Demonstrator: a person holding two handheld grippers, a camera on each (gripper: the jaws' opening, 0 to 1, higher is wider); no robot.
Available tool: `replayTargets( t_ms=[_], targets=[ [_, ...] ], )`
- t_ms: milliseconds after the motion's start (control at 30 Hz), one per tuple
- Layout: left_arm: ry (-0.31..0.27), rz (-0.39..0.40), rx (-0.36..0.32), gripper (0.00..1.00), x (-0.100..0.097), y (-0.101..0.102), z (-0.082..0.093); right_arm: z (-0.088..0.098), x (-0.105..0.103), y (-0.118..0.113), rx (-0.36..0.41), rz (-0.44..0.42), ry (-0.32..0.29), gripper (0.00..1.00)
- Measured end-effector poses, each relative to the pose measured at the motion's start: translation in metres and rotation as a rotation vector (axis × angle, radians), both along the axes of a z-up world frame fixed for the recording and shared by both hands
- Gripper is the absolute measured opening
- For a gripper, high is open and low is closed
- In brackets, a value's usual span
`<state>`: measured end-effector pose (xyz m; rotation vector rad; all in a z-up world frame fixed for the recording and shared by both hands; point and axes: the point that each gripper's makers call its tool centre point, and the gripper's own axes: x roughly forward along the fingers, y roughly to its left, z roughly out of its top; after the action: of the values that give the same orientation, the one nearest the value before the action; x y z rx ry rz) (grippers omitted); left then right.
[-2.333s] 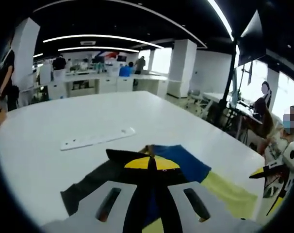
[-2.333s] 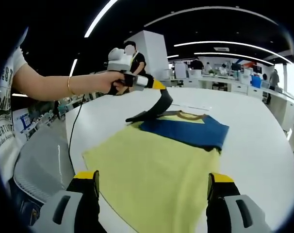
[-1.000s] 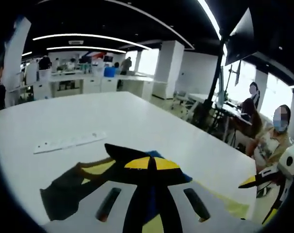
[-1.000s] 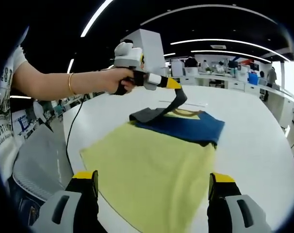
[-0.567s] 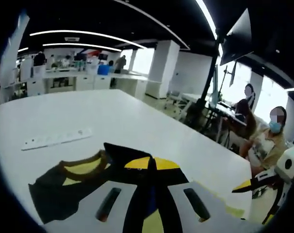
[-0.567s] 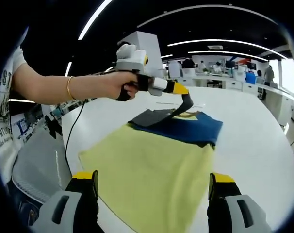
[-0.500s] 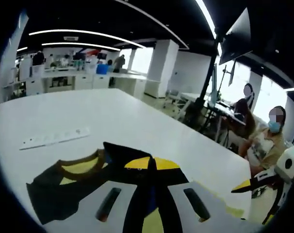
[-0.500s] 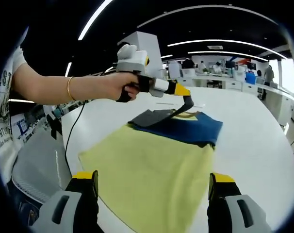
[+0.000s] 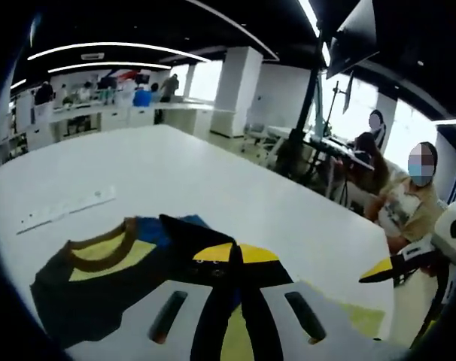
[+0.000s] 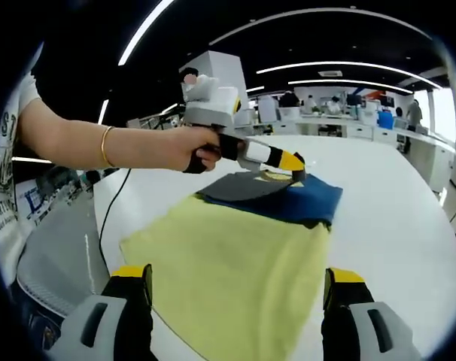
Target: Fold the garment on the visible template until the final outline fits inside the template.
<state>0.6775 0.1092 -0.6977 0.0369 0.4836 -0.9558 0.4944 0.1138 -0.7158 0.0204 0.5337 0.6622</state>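
Observation:
A garment with a yellow body [image 10: 228,263], a blue upper part [image 10: 296,201] and a dark grey sleeve [image 10: 232,186] lies on the white table [image 10: 393,203]. In the left gripper view its brown-trimmed collar [image 9: 100,252] shows to the left of the jaws. My left gripper [image 9: 235,252] is shut on a fold of dark sleeve fabric. In the right gripper view a hand holds it low over the blue part, left gripper [image 10: 299,169]. My right gripper [image 10: 235,301] stands open above the yellow hem, nothing between its fingers; one yellow-tipped finger [image 9: 382,267] enters from the right.
A white power strip [image 9: 66,210] lies on the table beyond the collar. A grey chair [image 10: 51,256] stands at the table's left edge. People sit at desks to the right [image 9: 408,203]. Bare table spreads beyond the garment.
My left gripper has carried the dark sleeve across and down over the blue upper part, from raised to low near the collar. The right gripper has stayed open and still.

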Motion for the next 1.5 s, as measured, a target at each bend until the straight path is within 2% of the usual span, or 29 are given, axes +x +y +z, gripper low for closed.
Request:
replayTargets(
  t_ms=[167,300,600,700,800,1033,1300,1500],
  targets=[
    [0.015,-0.031,0.022,0.00,-0.004,-0.004,-0.015,0.000,0.001,0.000,0.004,-0.005,-0.002,0.94],
    [0.004,-0.060,0.066,0.00,-0.008,-0.006,-0.027,0.002,0.003,-0.003,0.010,-0.014,-0.009,0.93],
    [0.002,-0.092,0.072,0.00,-0.011,-0.016,-0.035,0.001,0.003,-0.009,0.013,-0.035,-0.011,0.94],
    [-0.011,-0.101,0.064,0.08,-0.013,-0.017,-0.033,-0.001,0.001,-0.008,0.016,-0.036,-0.008,0.94],
    [-0.025,-0.107,0.065,0.20,-0.014,-0.015,-0.031,-0.003,-0.001,-0.007,0.016,-0.026,-0.001,0.94],
    [-0.055,-0.102,0.010,0.47,-0.016,-0.004,-0.016,-0.005,-0.004,-0.003,0.008,0.017,0.020,0.96],
    [-0.066,-0.086,-0.028,0.67,-0.020,0.022,-0.006,-0.007,-0.007,0.000,-0.009,0.072,0.038,0.99],
    [-0.084,-0.085,-0.024,0.82,-0.028,0.041,-0.004,-0.006,-0.009,0.001,-0.033,0.106,0.042,0.99]
  ],
)
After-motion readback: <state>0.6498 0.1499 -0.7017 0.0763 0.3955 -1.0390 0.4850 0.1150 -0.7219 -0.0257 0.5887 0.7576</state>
